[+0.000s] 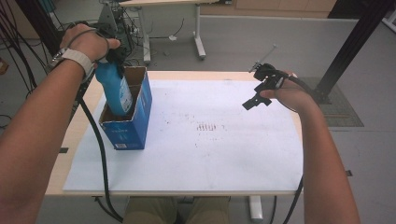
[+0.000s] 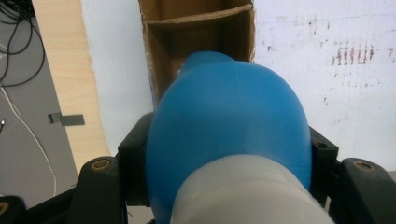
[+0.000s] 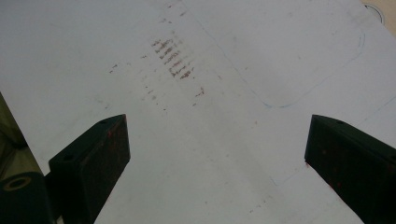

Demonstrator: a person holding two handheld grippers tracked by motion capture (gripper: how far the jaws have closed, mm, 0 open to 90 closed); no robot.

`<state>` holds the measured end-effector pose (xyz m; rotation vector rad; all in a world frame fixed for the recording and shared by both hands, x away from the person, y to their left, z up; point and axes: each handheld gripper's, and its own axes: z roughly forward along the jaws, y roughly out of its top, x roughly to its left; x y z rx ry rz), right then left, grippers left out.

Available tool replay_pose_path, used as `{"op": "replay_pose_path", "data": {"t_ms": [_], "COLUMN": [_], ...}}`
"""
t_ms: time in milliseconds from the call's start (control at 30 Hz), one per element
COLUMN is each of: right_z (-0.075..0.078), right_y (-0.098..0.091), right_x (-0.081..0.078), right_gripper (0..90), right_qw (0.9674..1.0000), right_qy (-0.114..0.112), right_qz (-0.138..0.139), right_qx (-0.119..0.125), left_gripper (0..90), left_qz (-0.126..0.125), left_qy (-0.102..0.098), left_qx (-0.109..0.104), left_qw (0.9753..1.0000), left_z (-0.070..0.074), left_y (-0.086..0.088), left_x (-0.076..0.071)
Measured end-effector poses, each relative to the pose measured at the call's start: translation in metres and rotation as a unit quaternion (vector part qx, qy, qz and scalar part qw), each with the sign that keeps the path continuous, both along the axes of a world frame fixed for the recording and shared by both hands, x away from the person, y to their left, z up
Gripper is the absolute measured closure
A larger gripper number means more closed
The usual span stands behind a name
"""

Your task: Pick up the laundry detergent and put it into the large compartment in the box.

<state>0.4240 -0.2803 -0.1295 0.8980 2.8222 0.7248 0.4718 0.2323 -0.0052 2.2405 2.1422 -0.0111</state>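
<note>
Nearest the person, the front stretch of the white sheet (image 1: 187,168) covering the table (image 1: 79,130) is lying bare apart from some reddish-brown smudges (image 1: 205,127) near its middle. Nothing is waiting there to be picked up, so the work seems to be turning on one item alone.

Farther in, at the left side of the sheet, the blue cardboard box (image 1: 135,119) is standing open at the top, with a cardboard divider (image 2: 196,21) splitting it into compartments. The blue bottle (image 1: 113,91) is hanging upright with its lower part already inside the box mouth, in the compartment nearer the person as far as the high view lets me judge. The left gripper (image 1: 114,55) is clenching the bottle up by its white cap (image 2: 247,191), jaws pressing on either side of the neck, with the box opening showing below it in the left gripper view.

On the opposite side, the right gripper (image 3: 215,149) is hovering above the sheet with its jaws spread wide and nothing between them, well apart from the box.

I judge the packing to be mostly done: the bottle is partly in but not yet resting on the box floor. What is left is the last lowering, letting go, and drawing the left gripper clear
</note>
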Motion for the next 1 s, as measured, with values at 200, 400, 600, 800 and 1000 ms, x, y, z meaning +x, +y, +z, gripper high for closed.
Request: {"op": "replay_pose_path", "data": {"t_ms": [200,400,600,800,1000], "right_z": [-0.001,-0.001,-0.002,-0.003,-0.005], "right_y": [0.000,-0.001,0.000,0.000,-0.001], "right_x": [0.000,0.000,0.000,0.000,0.000], "right_gripper": [6.7,6.6,6.7,6.7,6.7], "right_qw": [1.0000,1.0000,1.0000,1.0000,1.0000], "right_qy": [0.001,0.001,0.003,0.003,0.005], "right_qz": [-0.001,-0.003,-0.004,-0.003,-0.004], "right_qx": [0.001,0.001,-0.001,0.002,0.003], "left_gripper": [37.3,37.3,37.3,37.3,37.3], "left_qz": [-0.001,-0.004,-0.006,-0.005,-0.005], "left_qy": [-0.001,-0.002,0.001,0.000,0.002], "left_qx": [0.002,0.002,0.001,0.000,-0.003], "left_qw": [1.0000,1.0000,1.0000,1.0000,1.0000], "left_z": [-0.004,-0.011,-0.024,-0.032,-0.040], "left_y": [0.000,0.000,-0.001,0.000,0.001], "left_x": [0.001,0.002,0.003,0.003,0.004]}}
